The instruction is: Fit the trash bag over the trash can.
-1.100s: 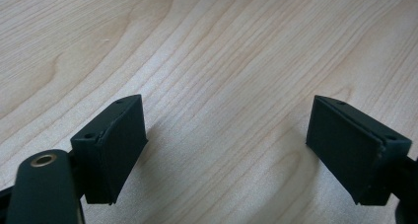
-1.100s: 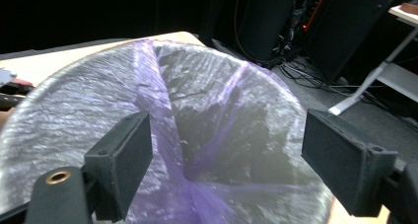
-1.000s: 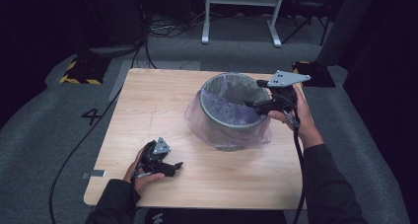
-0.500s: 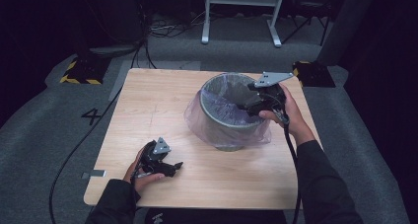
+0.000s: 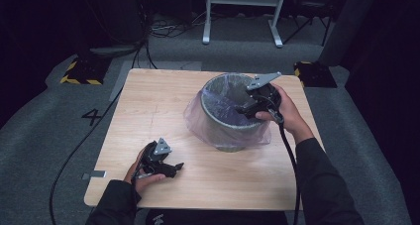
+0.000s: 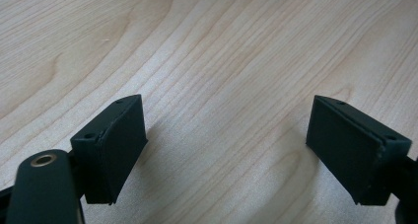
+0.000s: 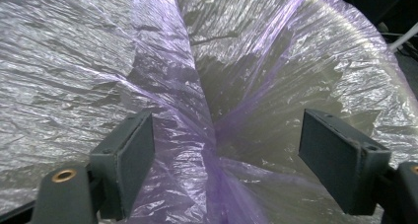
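Right tongs now inside crinkled purple bin liner, wide open, empty-jawed.

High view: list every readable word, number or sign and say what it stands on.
"4": dark numeral on the grey floor, left of the table.
Yellow-and-black hazard stripes: a sign without words, on a black block on the floor.
Nothing readable on the bin or its bag.

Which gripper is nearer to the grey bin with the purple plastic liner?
Right. The right gripper is over the grey lined bin, open jaws inside; the left gripper rests on the wooden table, apart.
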